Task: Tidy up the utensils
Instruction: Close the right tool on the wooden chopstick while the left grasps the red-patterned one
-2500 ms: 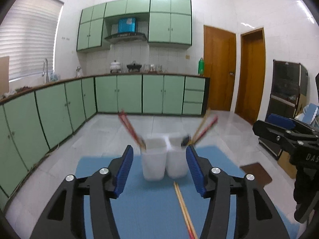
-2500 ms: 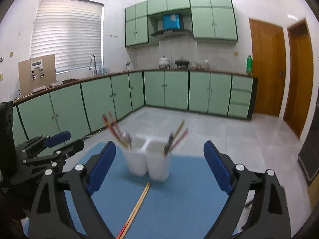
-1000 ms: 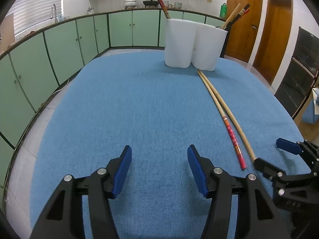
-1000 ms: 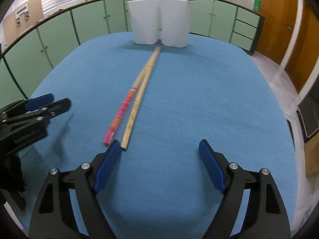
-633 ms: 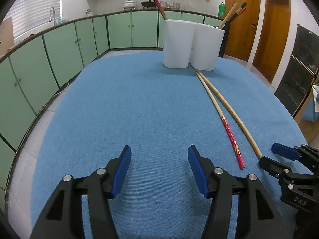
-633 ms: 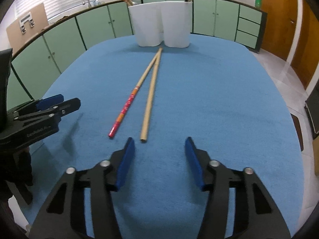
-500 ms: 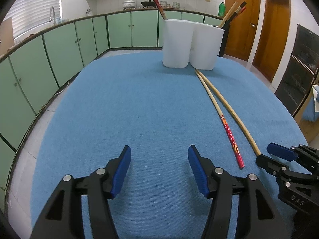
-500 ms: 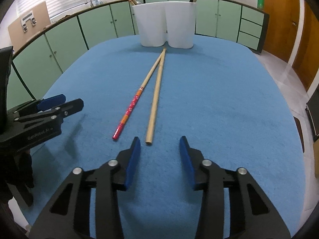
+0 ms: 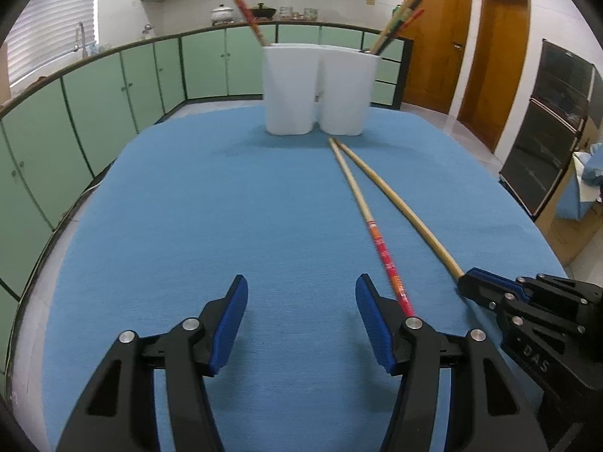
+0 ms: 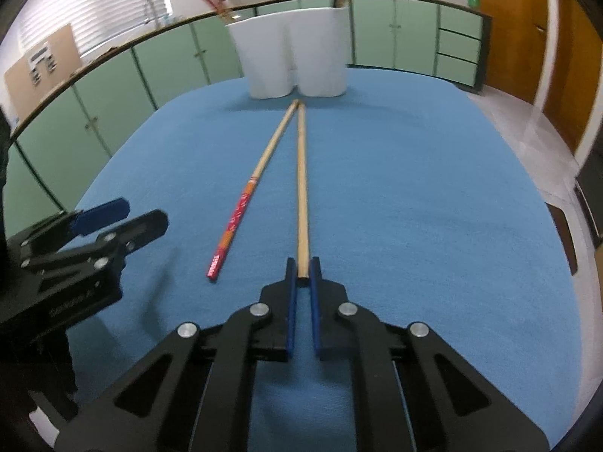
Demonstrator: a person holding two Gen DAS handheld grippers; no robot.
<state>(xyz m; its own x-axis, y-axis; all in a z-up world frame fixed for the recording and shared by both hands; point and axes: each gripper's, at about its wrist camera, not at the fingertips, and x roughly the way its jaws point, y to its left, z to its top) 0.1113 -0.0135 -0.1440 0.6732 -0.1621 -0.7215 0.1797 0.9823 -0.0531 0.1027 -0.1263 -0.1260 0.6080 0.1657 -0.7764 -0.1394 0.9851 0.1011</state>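
Note:
Two long chopsticks lie on the blue mat, running toward a white two-cup holder (image 10: 294,52) (image 9: 316,90) with several chopsticks in it. My right gripper (image 10: 300,265) is shut on the near end of the plain wooden chopstick (image 10: 301,173) (image 9: 399,199). The red-handled chopstick (image 10: 245,196) (image 9: 380,245) lies just to its left, its red end close to the right finger of my left gripper (image 9: 301,293), which stands open over bare mat with nothing between its fingers. In the left wrist view the right gripper (image 9: 467,282) appears at the lower right, on the wooden chopstick's end.
The blue mat (image 9: 207,207) covers a rounded table whose edges drop off to a tiled floor. Green cabinets (image 9: 113,86) line the far wall and left. Wooden doors (image 9: 433,37) and a dark cabinet (image 9: 546,132) stand to the right.
My right gripper has closed from wide open onto the near end of the plain wooden chopstick. The left gripper has shifted a little toward the red-handled chopstick and stays open.

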